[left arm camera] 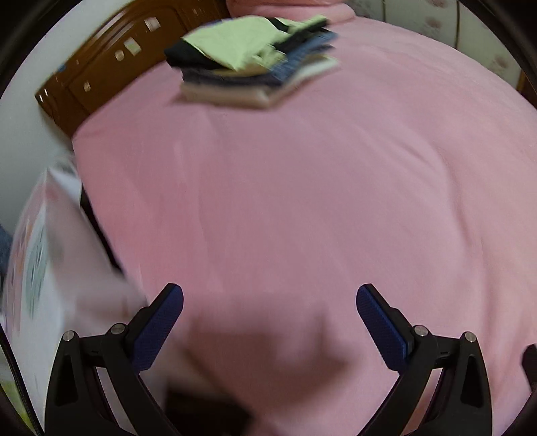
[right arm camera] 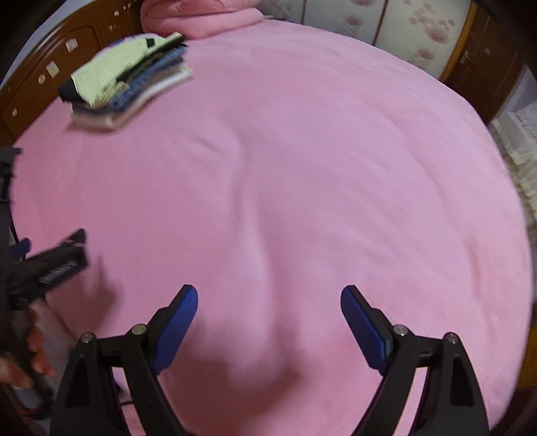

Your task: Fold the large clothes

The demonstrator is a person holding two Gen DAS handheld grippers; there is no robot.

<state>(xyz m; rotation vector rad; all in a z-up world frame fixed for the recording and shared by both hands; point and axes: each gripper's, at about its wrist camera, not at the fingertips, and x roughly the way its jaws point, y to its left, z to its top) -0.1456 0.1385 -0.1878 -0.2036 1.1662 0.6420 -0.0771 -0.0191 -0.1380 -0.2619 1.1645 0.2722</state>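
Observation:
A stack of folded clothes [left arm camera: 258,60], pale green on top with dark and blue layers below, lies at the far left of the bed covered by a pink sheet [left arm camera: 302,201]. The stack also shows in the right wrist view [right arm camera: 127,80]. My left gripper [left arm camera: 270,291] is open and empty, low over the near part of the sheet. My right gripper [right arm camera: 268,291] is open and empty over the sheet [right arm camera: 302,201]. The left gripper's body [right arm camera: 47,265] shows at the left edge of the right wrist view, held by a hand. No unfolded garment is in view.
A brown wooden headboard [left arm camera: 100,67] runs behind the stack. A rolled pink blanket [right arm camera: 201,16] lies at the far edge. A white printed box [left arm camera: 43,255] stands left of the bed. Floral wardrobe doors [right arm camera: 402,30] and white lace-covered furniture [right arm camera: 517,141] stand at the right.

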